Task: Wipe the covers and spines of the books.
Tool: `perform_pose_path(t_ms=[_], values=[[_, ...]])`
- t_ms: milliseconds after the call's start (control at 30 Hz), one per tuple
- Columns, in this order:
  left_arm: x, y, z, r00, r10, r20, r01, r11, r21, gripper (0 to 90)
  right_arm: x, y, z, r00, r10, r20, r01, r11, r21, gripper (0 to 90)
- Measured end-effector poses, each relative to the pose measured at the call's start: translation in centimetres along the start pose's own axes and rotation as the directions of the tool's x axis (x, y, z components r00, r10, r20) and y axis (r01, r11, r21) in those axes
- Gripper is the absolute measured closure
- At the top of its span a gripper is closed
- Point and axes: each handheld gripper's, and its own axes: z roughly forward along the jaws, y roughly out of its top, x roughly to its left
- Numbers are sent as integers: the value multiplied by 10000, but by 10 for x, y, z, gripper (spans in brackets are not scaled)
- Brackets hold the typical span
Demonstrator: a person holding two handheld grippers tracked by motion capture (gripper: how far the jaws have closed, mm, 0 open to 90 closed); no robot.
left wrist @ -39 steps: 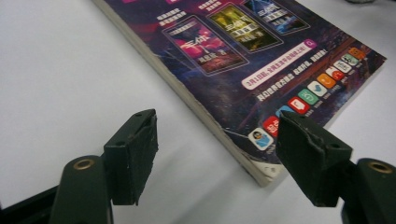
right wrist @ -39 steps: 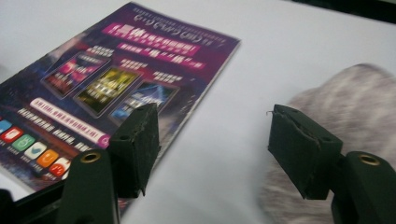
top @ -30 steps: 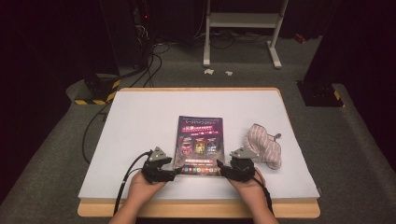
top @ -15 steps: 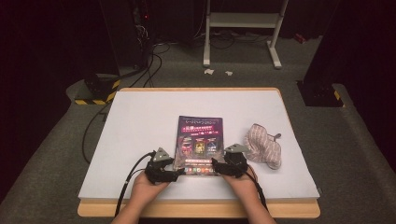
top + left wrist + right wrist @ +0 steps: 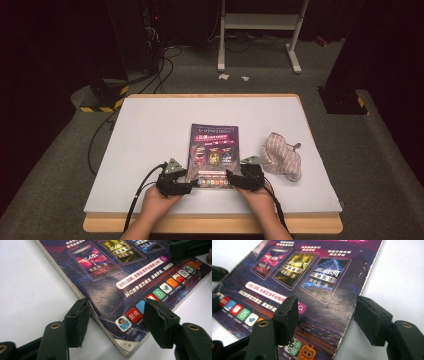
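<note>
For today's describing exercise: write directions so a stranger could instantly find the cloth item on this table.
Start at the white table and find the dark magazine lying near its front middle. Just to the magazine's right lies a crumpled striped cloth pouch. It is the only soft, pale, rumpled thing there; the magazine is flat, glossy and printed.

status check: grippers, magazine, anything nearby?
Left gripper open, jaws straddling magazine near-left corner. Right gripper open, straddling its near-right edge. Magazine flat on table, not gripped. Striped cloth pouch right of it, apart.
</note>
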Motion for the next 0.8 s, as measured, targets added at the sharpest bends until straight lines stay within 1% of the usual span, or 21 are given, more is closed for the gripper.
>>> perform_pose_path(t_ms=[100, 167, 333, 467, 533, 633, 667, 800], values=[[0, 0, 0, 10000, -6, -8, 6, 10000, -4, 394, -1, 0, 0, 9999, 127, -55, -127, 9999, -3, 366], [0, 0, 0, 10000, 22, -15, -22, 10000, 1, 395, 0, 1, -1, 10000, 93, -29, -93, 9999, -51, 367], [1, 0, -1, 10000, 48, -38, -48, 10000, -3, 399, 0, 2, -3, 9998, 173, -137, -177, 9992, -350, 367], [1, -1, -1, 10000, 32, -41, -32, 10000, -4, 401, 1, 5, -9, 9992, 160, -372, -191, 9962, -846, 374], [2, -1, -2, 10000, 33, -38, -33, 10000, -5, 402, 3, 8, -13, 9982, 143, -578, -215, 9918, -1263, 384], [3, -2, -2, 10000, 23, -21, -23, 10000, -23, 402, 6, 13, -18, 9966, 53, -818, -188, 9863, -1641, 391], [3, -2, -2, 10000, 14, -16, -14, 10000, -29, 403, 8, 15, -19, 9964, -31, -852, -117, 9848, -1734, 392], [4, -3, -3, 10000, -2, 18, 2, 10000, -50, 403, 9, 16, -20, 9935, -3, -1139, -217, 9813, -1912, 394]])
